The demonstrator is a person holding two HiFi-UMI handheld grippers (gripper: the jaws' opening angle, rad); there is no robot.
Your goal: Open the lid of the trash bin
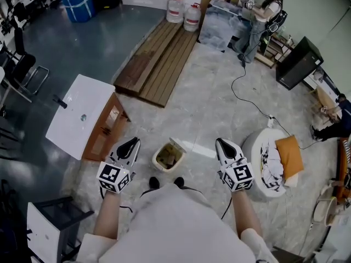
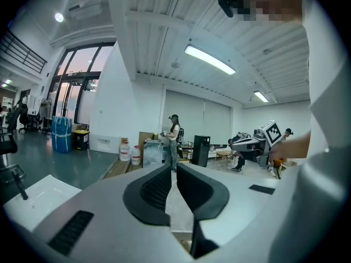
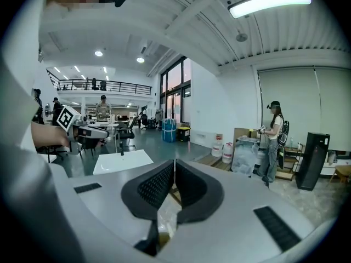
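Left jaws: in the left gripper view, my left gripper [image 2: 173, 167] is clenched, its pads nearly meeting at the tips with nothing between them.
Right jaws: my right gripper [image 3: 174, 163] is clenched the same way and empty.
Gripper placing: in the head view they hang level, one at 9 o'clock of the trash bin [image 1: 156, 159] and one at 3 o'clock, both apart from it.
Bin: it's small and pale, and stands on the floor between the grippers, just beyond my shoes [image 1: 154, 183].
Lid: the lid [image 1: 178, 145] is already up, tilted back at the rim's 1 o'clock edge.
Bin contents: brownish scraps [image 1: 169, 159]; I cannot tell what they are.
Other containers: two water jugs [image 1: 192, 17] stand at 12 o'clock by the wall, with a blue bag [image 1: 78, 1] at 11 o'clock.
Round white tub: the tub [image 1: 249, 147] at 3 o'clock carries a printed cloth [image 1: 270, 159] and an orange cushion [image 1: 289, 156].
Hard to see: both gripper views look out over the room, so their own bodies hide the bin. A yellowish sliver [image 3: 159, 230] shows below the right jaws, unidentifiable.
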